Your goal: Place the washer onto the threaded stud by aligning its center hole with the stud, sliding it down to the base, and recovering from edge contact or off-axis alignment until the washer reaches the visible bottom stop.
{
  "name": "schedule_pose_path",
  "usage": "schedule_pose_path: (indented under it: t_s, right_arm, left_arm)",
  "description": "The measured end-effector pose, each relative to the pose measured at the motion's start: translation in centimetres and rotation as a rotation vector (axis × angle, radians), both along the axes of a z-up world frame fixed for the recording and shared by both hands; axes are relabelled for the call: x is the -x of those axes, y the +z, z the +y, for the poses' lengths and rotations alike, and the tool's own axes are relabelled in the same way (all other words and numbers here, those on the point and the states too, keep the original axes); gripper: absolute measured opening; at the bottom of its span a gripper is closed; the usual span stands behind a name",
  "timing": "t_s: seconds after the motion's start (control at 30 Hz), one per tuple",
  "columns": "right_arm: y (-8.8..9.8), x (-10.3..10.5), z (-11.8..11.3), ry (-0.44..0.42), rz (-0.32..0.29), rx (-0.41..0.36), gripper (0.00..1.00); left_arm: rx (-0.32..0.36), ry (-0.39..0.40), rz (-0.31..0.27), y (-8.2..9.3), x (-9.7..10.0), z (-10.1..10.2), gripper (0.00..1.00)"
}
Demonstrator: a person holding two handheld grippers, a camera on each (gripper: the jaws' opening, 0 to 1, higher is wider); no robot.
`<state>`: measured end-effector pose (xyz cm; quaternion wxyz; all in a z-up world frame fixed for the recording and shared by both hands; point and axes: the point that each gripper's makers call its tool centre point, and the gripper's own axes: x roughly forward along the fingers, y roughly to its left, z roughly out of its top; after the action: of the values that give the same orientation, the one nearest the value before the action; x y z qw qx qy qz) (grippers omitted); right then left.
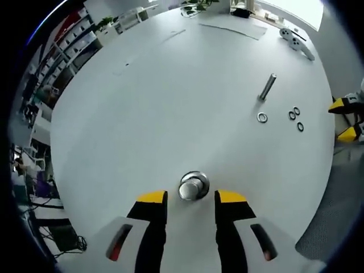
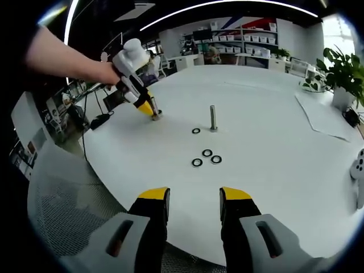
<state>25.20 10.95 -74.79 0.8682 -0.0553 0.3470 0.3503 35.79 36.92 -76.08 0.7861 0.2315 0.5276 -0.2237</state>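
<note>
A short metal stud (image 1: 193,186) on a round base stands on the white table (image 1: 142,114), just ahead of my left gripper (image 1: 191,198), whose jaws are open on either side of it and hold nothing. A taller threaded stud (image 1: 267,86) stands farther off, with one washer (image 1: 262,118) lying by its foot and three more washers (image 1: 296,116) in a cluster beside it. In the right gripper view, my right gripper (image 2: 193,198) is open and empty near the table edge. Beyond it lie the washer cluster (image 2: 207,157), the single washer (image 2: 195,131) and the tall stud (image 2: 213,118). A hand holds the left gripper (image 2: 149,109) at the far left.
A white game controller (image 1: 296,40) and a sheet of paper (image 1: 233,25) lie near the far edge. A potted plant (image 2: 341,74) stands at the right. A mesh chair back (image 2: 62,210) sits under the near table edge. My right gripper (image 1: 347,119) shows at the right rim.
</note>
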Motion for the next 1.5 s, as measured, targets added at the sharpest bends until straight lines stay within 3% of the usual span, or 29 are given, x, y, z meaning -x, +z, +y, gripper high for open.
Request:
schedule_pose_path:
  t_s: [0.23, 0.43, 0.53, 0.77, 0.9, 0.97, 1.1, 1.27, 1.5]
  right_arm:
    - [0.0, -0.1, -0.2, -0.012, -0.004, 0.005, 0.38]
    - [0.1, -0.3, -0.4, -0.025, -0.010, 0.004, 0.38]
    - [0.1, -0.3, -0.4, -0.029, -0.005, 0.001, 0.38]
    - [-0.3, 0.0, -0.3, -0.006, 0.006, 0.023, 0.39]
    - [-0.6, 0.1, -0.4, -0.002, 0.009, 0.036, 0.39]
    - [-0.7, 0.1, -0.5, -0.008, 0.014, 0.039, 0.39]
    - [-0.7, 0.1, -0.6, -0.013, 0.017, 0.045, 0.39]
    - [-0.8, 0.0, -0.9, -0.026, 0.016, 0.057, 0.39]
    - [-1.2, -0.1, -1.3, -0.040, 0.024, 0.079, 0.40]
  left_arm:
    - [0.039, 0.033, -0.052, 1.1, 1.7, -0.1, 0.31]
    - [0.110, 0.097, -0.164, 2.6, 2.9, -0.4, 0.31]
    - [0.105, 0.073, -0.196, 3.0, 3.9, -0.6, 0.31]
    - [0.248, 0.093, -0.256, 4.5, 6.1, -2.1, 0.33]
    - [0.244, 0.117, -0.259, 4.3, 7.8, -1.1, 0.32]
    - [0.303, 0.172, -0.271, 4.4, 8.4, -0.8, 0.32]
    - [0.318, 0.204, -0.265, 4.2, 10.0, 0.1, 0.32]
    - [0.335, 0.216, -0.288, 4.8, 11.1, 0.4, 0.31]
    - [0.408, 0.271, -0.323, 4.9, 12.6, -0.4, 0.31]
